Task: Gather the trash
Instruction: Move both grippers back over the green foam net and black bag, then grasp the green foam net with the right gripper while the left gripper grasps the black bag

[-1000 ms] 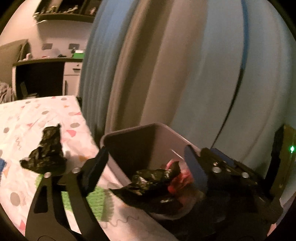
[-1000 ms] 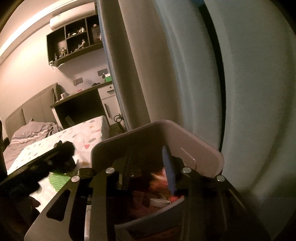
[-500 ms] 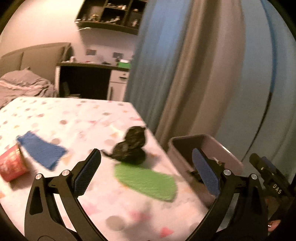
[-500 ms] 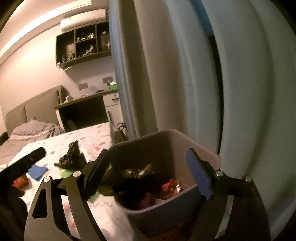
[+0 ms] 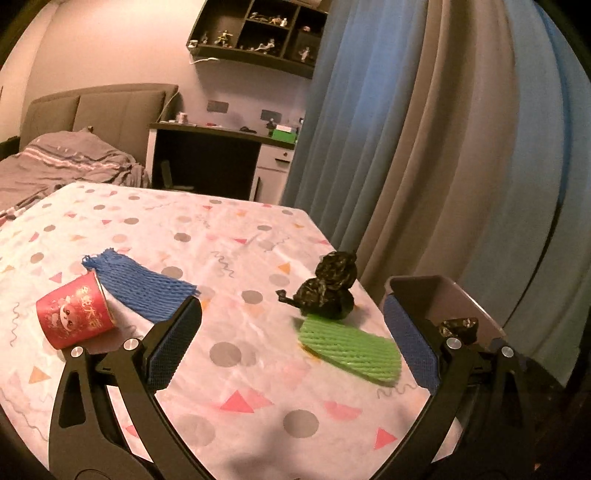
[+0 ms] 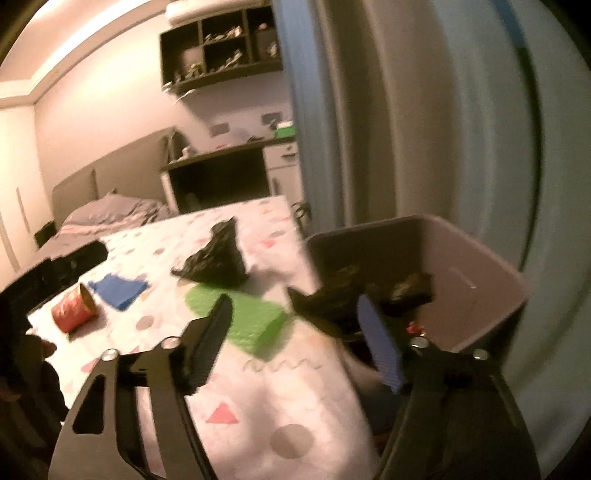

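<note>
A grey bin (image 5: 443,295) (image 6: 472,266) stands off the table's right edge with crumpled black bags (image 6: 340,299) and a red wrapper inside. On the patterned tablecloth (image 5: 229,236) lie a crumpled black bag (image 5: 328,288) (image 6: 216,258), a green foam net (image 5: 351,350) (image 6: 243,317), a blue foam net (image 5: 140,284) (image 6: 118,290) and a tipped red paper cup (image 5: 74,314) (image 6: 74,310). My left gripper (image 5: 291,339) is open and empty above the cloth. My right gripper (image 6: 295,339) hangs near the bin's left rim, jaws closing with nothing between them.
Blue and beige curtains (image 5: 424,147) hang right behind the bin and the table's right edge. A bed (image 5: 66,162), a dark desk (image 5: 207,158) and wall shelves (image 5: 258,33) stand beyond the table. A person's dark hand and the other gripper (image 6: 33,288) show at the left.
Both grippers swung left, away from the bin toward the table. The right gripper opened and a black bag now rests in the bin. The cup and blue net came into view.
</note>
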Available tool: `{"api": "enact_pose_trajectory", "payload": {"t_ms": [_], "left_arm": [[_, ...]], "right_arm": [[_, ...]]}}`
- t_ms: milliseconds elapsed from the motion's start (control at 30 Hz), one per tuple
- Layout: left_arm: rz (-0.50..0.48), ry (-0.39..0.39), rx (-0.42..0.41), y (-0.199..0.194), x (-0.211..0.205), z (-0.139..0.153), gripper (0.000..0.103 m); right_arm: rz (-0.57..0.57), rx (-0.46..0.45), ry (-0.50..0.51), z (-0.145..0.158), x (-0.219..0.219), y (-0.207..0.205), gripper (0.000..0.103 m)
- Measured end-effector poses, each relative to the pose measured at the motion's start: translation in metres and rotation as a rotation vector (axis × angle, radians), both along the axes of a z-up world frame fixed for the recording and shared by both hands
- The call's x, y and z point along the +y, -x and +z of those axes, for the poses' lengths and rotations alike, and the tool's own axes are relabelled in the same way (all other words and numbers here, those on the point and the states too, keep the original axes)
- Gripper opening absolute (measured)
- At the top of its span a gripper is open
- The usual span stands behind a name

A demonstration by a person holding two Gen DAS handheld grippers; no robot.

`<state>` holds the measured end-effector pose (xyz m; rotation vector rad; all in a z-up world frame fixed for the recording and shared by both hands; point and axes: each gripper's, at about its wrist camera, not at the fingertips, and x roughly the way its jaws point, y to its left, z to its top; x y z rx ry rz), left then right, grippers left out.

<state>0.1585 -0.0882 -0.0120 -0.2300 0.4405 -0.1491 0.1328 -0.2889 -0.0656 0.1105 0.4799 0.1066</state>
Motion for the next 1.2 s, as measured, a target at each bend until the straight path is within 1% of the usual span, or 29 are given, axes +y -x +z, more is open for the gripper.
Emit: {"api": "enact_pose_trajectory", "payload": {"t_ms": [67, 233, 400, 567, 667, 800, 967, 1100, 1167, 1200], "left_arm": [[0.0, 0.0, 0.001, -0.001, 0.001, -0.001, 0.097], [-0.002, -0.004, 0.011, -0.005, 0.004, -0.006, 0.097], [0.0, -0.005, 0.024, -0.012, 0.005, -0.01, 0.097], [0.003, -0.008, 0.041, -0.021, 0.004, -0.014, 0.097], [-0.003, -0.011, 0.053, -0.025, 0.003, -0.015, 0.097], [0.005, -0.025, 0.052, -0.029, 0.003, -0.015, 0.097], [0.027, -0.028, 0.049, -0.034, 0.009, -0.011, 0.097], [0.042, -0.03, 0.044, -0.036, 0.015, -0.009, 0.097], [0.046, -0.036, 0.043, -0.038, 0.016, -0.008, 0.097], [0.047, -0.039, 0.043, -0.038, 0.017, -0.008, 0.097]], "right_arm": [[0.024, 0.026, -0.013, -0.004, 0.003, -0.005, 0.06], [0.021, 0.069, -0.029, -0.013, 0.0, -0.018, 0.06], [-0.037, 0.068, -0.039, -0.013, -0.013, -0.027, 0.06], [-0.016, 0.046, -0.014, -0.008, -0.007, -0.033, 0.06], [0.003, 0.046, -0.025, -0.007, -0.003, -0.039, 0.06], [0.047, 0.051, -0.01, -0.008, 0.011, -0.046, 0.06], [0.115, 0.105, 0.02, -0.019, 0.032, -0.061, 0.06], [0.153, 0.172, 0.048, -0.029, 0.044, -0.073, 0.061], [0.157, 0.199, 0.05, -0.032, 0.046, -0.08, 0.066], [0.156, 0.212, 0.055, -0.034, 0.046, -0.082, 0.066]]}}
